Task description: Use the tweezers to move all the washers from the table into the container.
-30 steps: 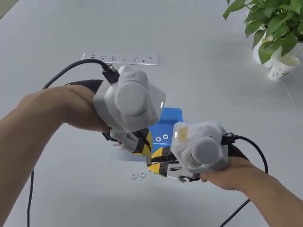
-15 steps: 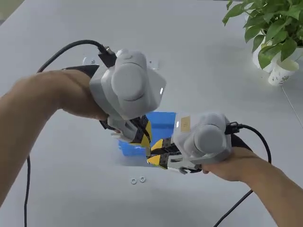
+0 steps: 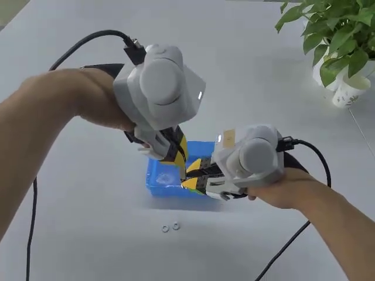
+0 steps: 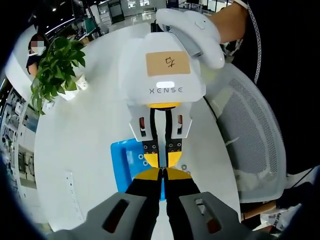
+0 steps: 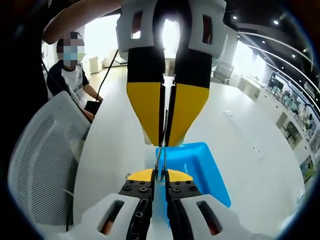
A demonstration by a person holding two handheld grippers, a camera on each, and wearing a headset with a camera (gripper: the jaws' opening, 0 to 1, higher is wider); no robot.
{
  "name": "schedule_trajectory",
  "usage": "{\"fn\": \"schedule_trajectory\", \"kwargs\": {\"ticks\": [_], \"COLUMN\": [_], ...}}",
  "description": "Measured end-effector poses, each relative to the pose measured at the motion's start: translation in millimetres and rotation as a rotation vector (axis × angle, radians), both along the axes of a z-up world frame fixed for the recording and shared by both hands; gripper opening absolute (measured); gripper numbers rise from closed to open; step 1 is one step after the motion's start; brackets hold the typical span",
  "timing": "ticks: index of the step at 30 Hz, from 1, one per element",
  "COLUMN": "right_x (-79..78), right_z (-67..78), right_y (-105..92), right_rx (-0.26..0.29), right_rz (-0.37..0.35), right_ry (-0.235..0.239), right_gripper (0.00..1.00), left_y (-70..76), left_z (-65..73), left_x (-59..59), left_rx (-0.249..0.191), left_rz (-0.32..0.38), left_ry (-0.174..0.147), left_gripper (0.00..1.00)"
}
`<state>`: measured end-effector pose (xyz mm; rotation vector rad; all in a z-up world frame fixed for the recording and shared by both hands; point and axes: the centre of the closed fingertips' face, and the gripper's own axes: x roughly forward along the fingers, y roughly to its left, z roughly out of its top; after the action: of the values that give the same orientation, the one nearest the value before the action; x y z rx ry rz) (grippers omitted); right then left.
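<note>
A blue container (image 3: 161, 182) sits on the white table, with two small washers (image 3: 170, 226) lying on the table just in front of it. My two grippers meet tip to tip above the container. The left gripper (image 3: 176, 157) comes in from the upper left and the right gripper (image 3: 191, 175) from the right. Thin metal tweezers (image 5: 163, 125) run between the left gripper's (image 5: 162, 142) yellow jaws down into the right gripper's (image 5: 158, 176) jaws. Both pairs of jaws are pressed together on the tweezers. The tweezers' ends are hidden. In the left gripper view the container (image 4: 122, 160) lies below both grippers.
A potted plant (image 3: 337, 41) stands at the table's far right corner. Black cables trail from both grippers over the table. A grey mesh chair (image 5: 40, 160) and a seated person (image 5: 75, 75) are beside the table.
Both grippers have lifted and moved from the two washers to above the container, staying tip to tip. The two washers have not moved on the table.
</note>
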<state>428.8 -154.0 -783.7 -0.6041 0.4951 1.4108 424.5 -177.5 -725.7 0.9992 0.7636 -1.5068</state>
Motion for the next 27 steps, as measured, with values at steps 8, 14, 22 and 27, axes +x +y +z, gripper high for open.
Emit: {"fn": "schedule_trajectory", "kwargs": {"ticks": [8, 14, 22, 27], "right_x": [11.9, 19.1, 29.7, 34.2], "right_z": [-6.5, -11.5, -21.2, -29.3], "right_y": [0.4, 0.7, 0.7, -0.1], "right_rx": [-0.004, -0.006, -0.011, -0.021], "right_rz": [-0.013, -0.02, -0.031, -0.037], "right_ry": [0.002, 0.006, 0.013, 0.024], "right_gripper": [0.09, 0.09, 0.09, 0.09], "left_y": [0.0, 0.4, 0.7, -0.2], "left_z": [-6.7, -11.7, -21.2, -29.4], "left_x": [11.5, 18.8, 29.3, 34.2], "left_rx": [0.009, 0.013, 0.018, 0.021], "left_rz": [-0.01, -0.009, -0.005, -0.006], "left_ry": [-0.001, 0.0, 0.0, 0.007], "left_gripper": [0.04, 0.04, 0.04, 0.04]}}
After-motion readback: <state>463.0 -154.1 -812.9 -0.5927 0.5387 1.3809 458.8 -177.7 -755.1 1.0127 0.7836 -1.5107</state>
